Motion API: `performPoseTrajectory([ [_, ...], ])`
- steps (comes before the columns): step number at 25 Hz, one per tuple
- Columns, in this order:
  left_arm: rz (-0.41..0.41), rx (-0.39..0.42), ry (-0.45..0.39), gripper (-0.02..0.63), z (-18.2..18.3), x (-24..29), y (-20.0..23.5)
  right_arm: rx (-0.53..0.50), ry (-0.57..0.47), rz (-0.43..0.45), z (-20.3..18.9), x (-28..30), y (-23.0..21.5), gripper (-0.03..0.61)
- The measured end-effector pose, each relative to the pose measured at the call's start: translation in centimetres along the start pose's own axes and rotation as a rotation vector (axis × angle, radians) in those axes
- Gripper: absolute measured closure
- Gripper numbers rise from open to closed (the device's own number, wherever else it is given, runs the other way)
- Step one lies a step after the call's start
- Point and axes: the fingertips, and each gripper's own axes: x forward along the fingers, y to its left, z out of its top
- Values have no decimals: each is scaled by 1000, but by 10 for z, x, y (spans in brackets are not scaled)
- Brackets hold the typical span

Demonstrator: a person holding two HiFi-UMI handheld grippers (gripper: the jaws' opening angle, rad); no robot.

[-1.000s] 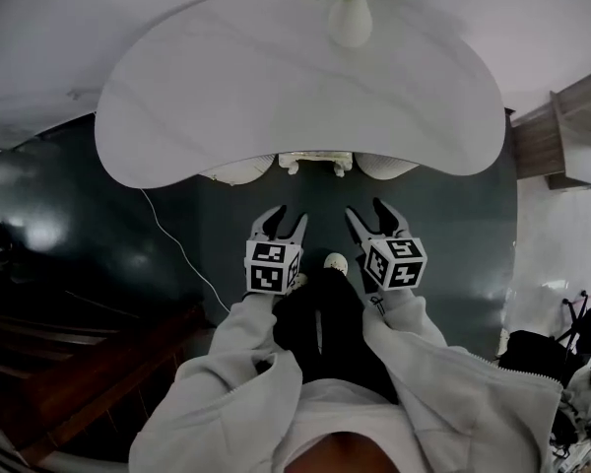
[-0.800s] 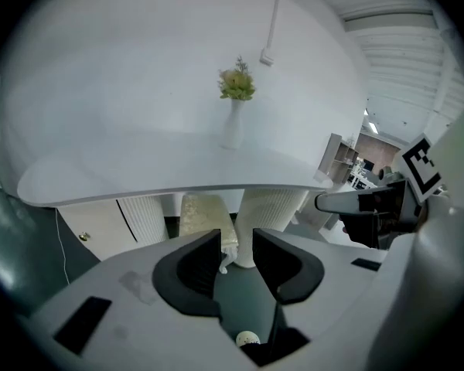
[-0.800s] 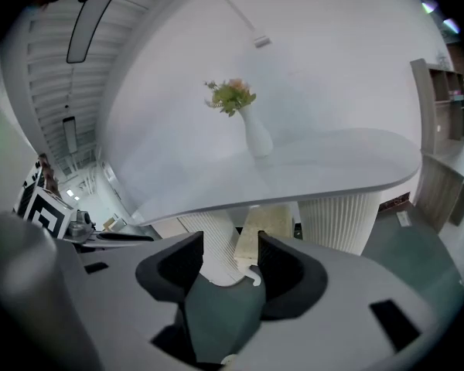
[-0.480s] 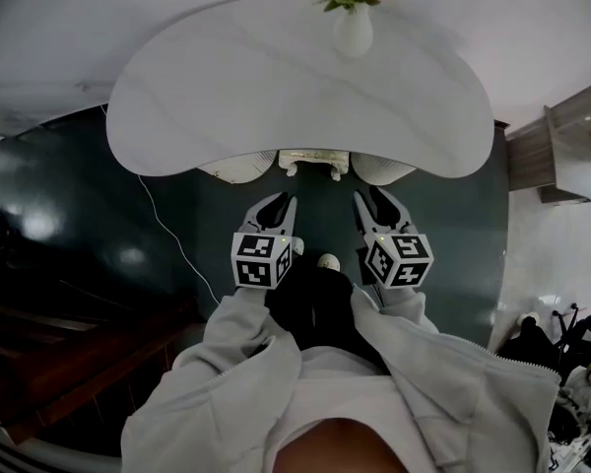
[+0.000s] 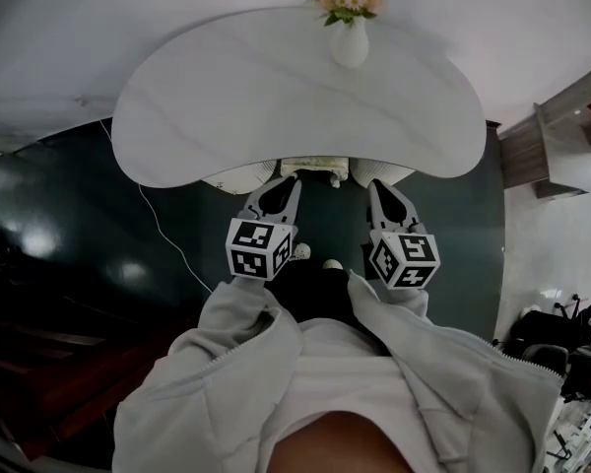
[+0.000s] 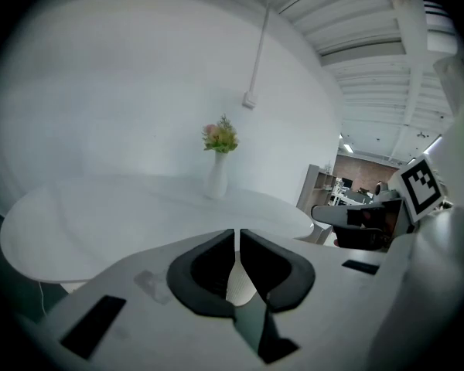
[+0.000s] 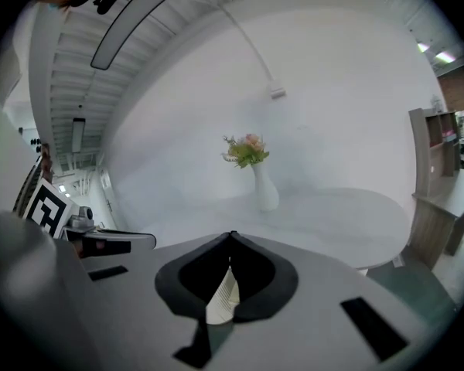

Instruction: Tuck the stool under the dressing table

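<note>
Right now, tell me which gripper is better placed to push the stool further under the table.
Left, narrowly. Both have just closed, empty, by the edge of the table; the left gripper points nearer the middle of the stool, the right gripper toward its side.

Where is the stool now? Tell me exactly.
In the head view, the stool lies mostly hidden under the dressing table's near edge, mid-frame, just beyond the tips of the left hand-held gripper and the right hand-held gripper.
</note>
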Motion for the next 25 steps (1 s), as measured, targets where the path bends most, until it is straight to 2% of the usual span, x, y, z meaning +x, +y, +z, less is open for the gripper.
performPoseTrajectory([
  [5, -25, 7, -22, 581, 14, -3, 13, -22, -53, -37, 17, 3, 6, 531],
  [11, -35, 32, -55, 588, 23, -4, 23, -43, -39, -67, 16, 8, 11, 529],
  [25, -55, 40, -49, 591, 15, -11, 27, -53, -17, -73, 5, 9, 26, 529],
])
